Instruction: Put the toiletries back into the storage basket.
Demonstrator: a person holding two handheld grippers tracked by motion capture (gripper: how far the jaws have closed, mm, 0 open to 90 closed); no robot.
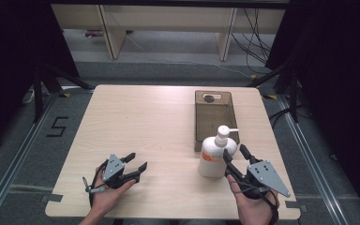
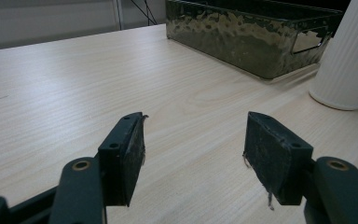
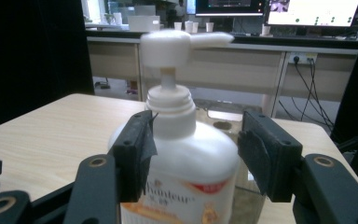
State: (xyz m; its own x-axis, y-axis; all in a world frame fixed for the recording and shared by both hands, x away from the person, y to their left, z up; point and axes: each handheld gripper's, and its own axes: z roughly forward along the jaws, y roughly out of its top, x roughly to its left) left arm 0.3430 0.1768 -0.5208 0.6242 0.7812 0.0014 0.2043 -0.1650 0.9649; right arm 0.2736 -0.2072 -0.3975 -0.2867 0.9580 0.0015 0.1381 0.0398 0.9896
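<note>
Pump bottle [image 1: 214, 157], white with an orange label, stands upright on the pale wooden desk [image 1: 140, 122], right against the near end of a smoked translucent bin [image 1: 214, 119]. From the high view, my right claw [image 1: 234, 155] reaches in just beside the bottle's right flank, its jaws apart; my left claw [image 1: 137, 161] rests low on the desk, well apart from the bottle, also spread and holding nothing. The bin looks empty save for a dark round mark at its far end.

Left claw view: my two black pads [image 2: 129, 154] stand wide open over bare wood, with the bin's rippled wall [image 2: 242, 37] ahead and the bottle's ribbed white side [image 2: 349, 51] at the right edge.

Right claw view: the jaws of my right claw [image 3: 196, 149] straddle the bottle's shoulder [image 3: 186, 154] below the pump head [image 3: 175, 44], gaping on either side; I cannot tell whether the left pad already touches the plastic.

By my reading the work has barely begun: the approach is made, the grasp is not closed, and lifting the bottle, probably into the bin, is all still ahead. Nothing lies between bottle and bin; the bin's near wall is the one thing to clear, and the bottle's smooth rounded shoulder may slip.
</note>
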